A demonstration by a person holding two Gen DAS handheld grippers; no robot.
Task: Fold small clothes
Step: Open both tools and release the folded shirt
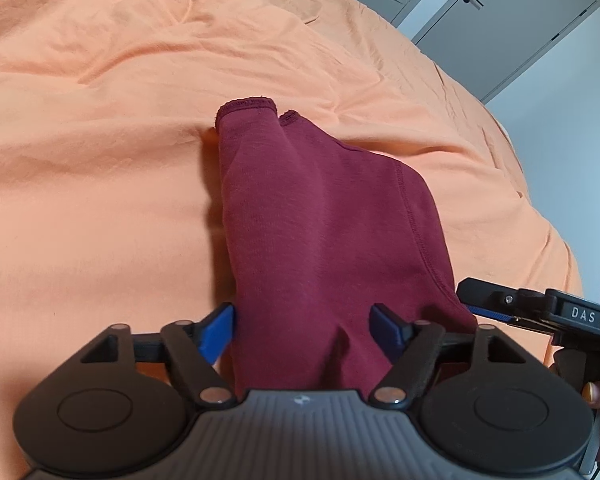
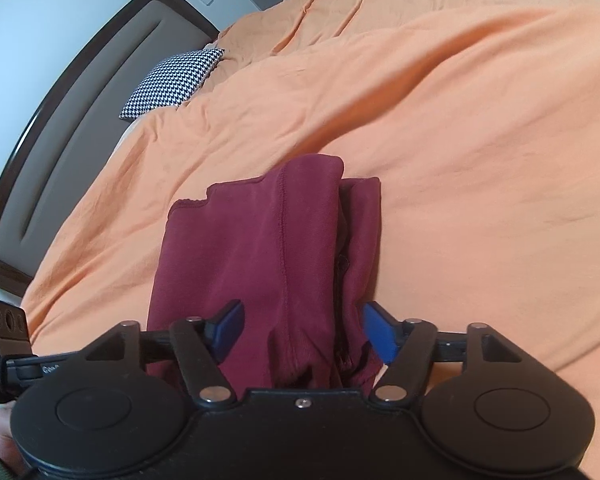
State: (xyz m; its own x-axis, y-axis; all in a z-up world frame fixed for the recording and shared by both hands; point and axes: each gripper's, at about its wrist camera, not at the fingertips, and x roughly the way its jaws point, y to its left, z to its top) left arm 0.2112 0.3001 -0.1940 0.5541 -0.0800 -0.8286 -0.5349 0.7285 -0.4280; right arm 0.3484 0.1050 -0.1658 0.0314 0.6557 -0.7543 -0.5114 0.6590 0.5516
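A small maroon garment point(image 1: 320, 216) lies folded on the orange bedsheet point(image 1: 100, 200), its hemmed edges pointing away from me. My left gripper point(image 1: 302, 330) stands open, its blue pads point(image 1: 220, 330) either side of the garment's near end. The right gripper shows at the right edge of the left wrist view point(image 1: 476, 300). In the right wrist view the same garment point(image 2: 260, 248) lies folded in layers. My right gripper point(image 2: 302, 330) is open too, its pads point(image 2: 378, 330) straddling the near end of the cloth.
The wrinkled orange sheet point(image 2: 460, 160) covers the whole bed. A black-and-white houndstooth pillow point(image 2: 172, 80) lies by the dark-framed headboard point(image 2: 60, 120). Grey cabinets point(image 1: 500, 20) stand beyond the bed's far right edge.
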